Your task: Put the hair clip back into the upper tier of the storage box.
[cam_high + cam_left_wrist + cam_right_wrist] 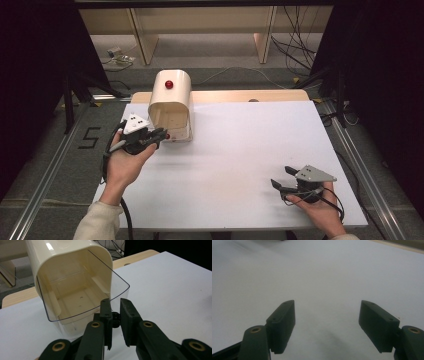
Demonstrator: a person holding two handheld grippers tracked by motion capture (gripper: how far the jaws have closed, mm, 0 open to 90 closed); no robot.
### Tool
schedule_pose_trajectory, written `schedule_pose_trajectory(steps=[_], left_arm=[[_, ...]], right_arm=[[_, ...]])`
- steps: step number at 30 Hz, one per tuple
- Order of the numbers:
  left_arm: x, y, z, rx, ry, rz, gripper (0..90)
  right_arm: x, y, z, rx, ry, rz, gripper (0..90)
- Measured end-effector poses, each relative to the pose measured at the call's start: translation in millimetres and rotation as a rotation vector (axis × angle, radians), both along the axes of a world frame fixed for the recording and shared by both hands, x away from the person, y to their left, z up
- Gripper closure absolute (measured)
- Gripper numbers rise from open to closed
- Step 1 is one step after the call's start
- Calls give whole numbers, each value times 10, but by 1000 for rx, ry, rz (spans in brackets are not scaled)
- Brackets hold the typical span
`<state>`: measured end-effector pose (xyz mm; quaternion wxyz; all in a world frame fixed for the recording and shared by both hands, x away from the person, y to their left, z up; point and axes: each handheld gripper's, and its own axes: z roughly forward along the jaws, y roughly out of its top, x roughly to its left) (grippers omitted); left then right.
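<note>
A cream, arch-topped box (167, 97) with a red knob (169, 84) on top stands at the far left of the white table (240, 150). Its front is open, and a clear plastic front piece (121, 287) juts out from the cream shell (65, 262). My left gripper (162, 133) is at the box's lower front corner. In the left gripper view, the left gripper (115, 302) is shut on a small knob (115, 316) on the clear piece. The box interior looks bare. My right gripper (280, 176) rests open near the front right; the right gripper (327, 315) has nothing between its jaws.
A wooden board (250, 95) runs along the table's far edge behind the box. Metal rails (47, 180) flank the table on the floor. Cables (300, 45) and wooden shelf legs (264, 40) lie beyond the table.
</note>
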<state>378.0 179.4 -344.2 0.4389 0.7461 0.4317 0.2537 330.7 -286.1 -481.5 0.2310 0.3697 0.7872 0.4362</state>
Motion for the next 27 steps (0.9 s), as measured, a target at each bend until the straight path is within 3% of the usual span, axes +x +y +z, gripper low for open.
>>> schedule_pose_trajectory(steps=[27], left_arm=[[127,11,69,-30,9,19,802]], right_arm=[[2,3,-4,-2,5,-1,303]])
